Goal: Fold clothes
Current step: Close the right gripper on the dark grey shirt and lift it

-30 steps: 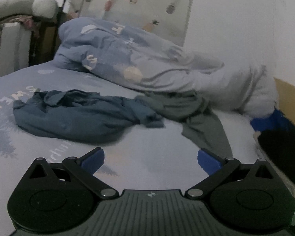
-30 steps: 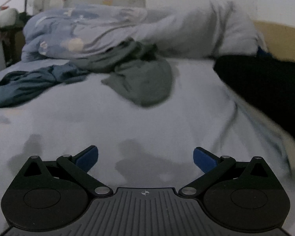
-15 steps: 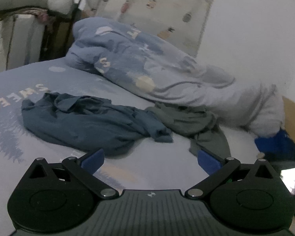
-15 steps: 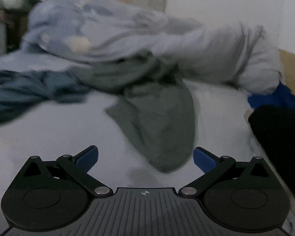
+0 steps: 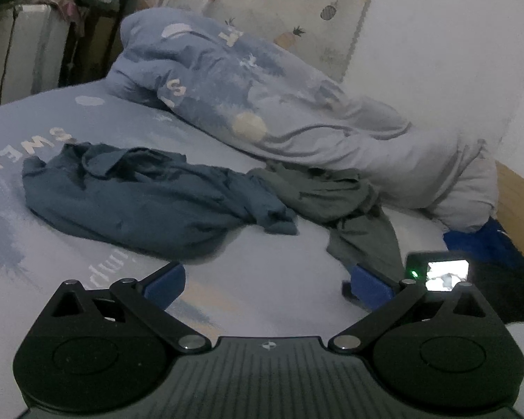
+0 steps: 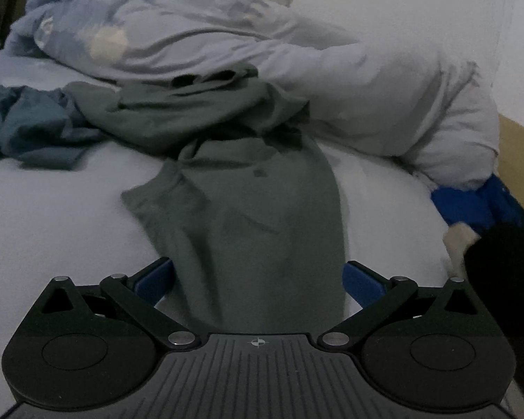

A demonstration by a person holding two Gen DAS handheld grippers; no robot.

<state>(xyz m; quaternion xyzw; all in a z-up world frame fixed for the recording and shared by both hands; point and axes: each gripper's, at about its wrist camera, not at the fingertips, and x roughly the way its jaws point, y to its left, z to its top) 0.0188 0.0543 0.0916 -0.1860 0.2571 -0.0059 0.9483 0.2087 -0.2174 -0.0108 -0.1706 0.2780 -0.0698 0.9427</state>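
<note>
Bare pale bed sheet (image 5: 262, 279) lies open just ahead of the spread left claw (image 5: 267, 281). Beyond it the crumpled blue garment (image 5: 139, 202) and the rumpled grey-green garment (image 6: 248, 188) bar the way, the bunched pale-blue printed duvet (image 5: 297, 118) heaped behind. A black fabric pile (image 6: 506, 279) crowds the bed's right edge.

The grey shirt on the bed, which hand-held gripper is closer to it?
Right. The right hand-held gripper has the grey shirt lying between its open fingers. The left hand-held gripper sits off to the shirt's left, over bare sheet.
</note>
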